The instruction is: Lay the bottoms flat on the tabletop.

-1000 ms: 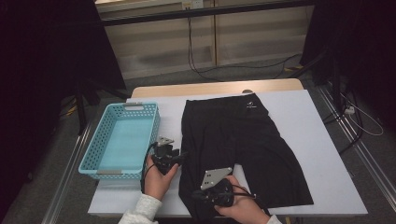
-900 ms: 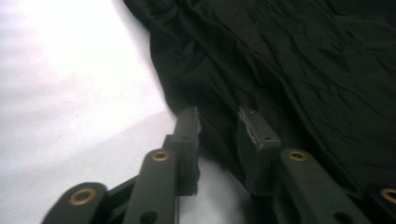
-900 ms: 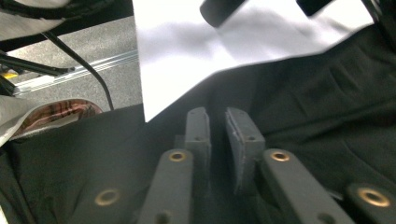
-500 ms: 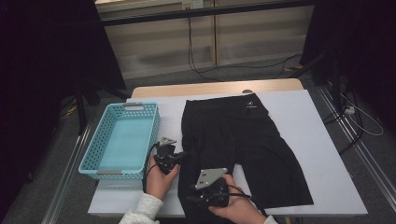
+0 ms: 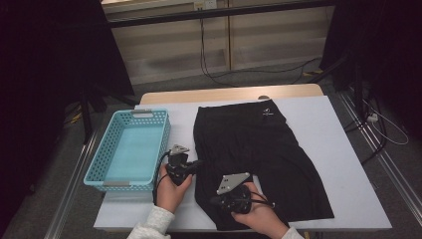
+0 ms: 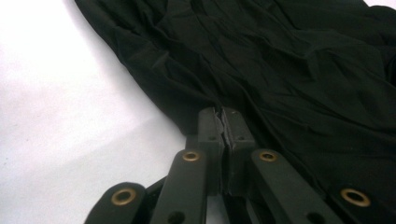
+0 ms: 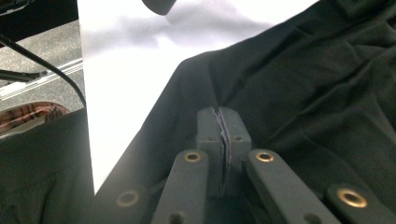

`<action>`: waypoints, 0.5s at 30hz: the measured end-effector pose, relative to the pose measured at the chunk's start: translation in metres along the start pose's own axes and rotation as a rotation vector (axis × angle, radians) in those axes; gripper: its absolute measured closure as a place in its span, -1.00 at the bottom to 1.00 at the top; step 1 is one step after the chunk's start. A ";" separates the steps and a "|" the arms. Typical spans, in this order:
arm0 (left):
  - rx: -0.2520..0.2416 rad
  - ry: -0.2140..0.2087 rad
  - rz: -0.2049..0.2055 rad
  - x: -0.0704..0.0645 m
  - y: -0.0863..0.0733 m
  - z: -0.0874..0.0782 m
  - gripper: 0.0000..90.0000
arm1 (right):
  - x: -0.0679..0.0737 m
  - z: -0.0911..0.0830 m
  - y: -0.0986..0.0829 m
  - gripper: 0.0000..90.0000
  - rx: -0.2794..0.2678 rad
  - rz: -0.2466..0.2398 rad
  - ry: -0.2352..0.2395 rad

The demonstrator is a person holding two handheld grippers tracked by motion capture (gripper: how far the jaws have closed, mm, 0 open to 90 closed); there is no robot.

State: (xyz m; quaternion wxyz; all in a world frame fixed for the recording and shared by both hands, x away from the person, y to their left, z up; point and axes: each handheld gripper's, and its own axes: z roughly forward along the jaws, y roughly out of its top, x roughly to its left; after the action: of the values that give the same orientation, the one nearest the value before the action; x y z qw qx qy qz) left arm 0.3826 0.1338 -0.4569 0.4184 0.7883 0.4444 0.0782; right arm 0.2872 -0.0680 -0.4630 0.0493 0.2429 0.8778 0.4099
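- The black garment (image 5: pixel 259 159) is seen spread flat across the middle of the high view, on the white table (image 5: pixel 343 149), its lower hem near the bottom edge of the frame.
- The left gripper (image 6: pixel 223 114) is pressed fully closed on the garment's left edge, where fabric meets bare table; a pinch of cloth appears caught there.
- The right gripper (image 7: pixel 220 114) is likewise clamped tight, on cloth near the lower-left corner of the hem.
- Two holds along one side — judged to be a setup for a fold across.
- The blue basket (image 5: pixel 107 164) sits at centre-left, just beside the garment, likely the destination.
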 end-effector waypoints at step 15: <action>-0.022 0.047 0.017 0.003 0.001 -0.004 0.09 | 0.015 0.011 0.005 0.99 -0.021 0.013 0.089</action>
State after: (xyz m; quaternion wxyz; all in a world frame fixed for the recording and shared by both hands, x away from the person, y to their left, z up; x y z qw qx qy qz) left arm 0.3825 0.1382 -0.4544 0.4156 0.7855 0.4463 0.1051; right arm 0.2794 -0.0505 -0.4651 0.0102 0.2298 0.8732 0.4297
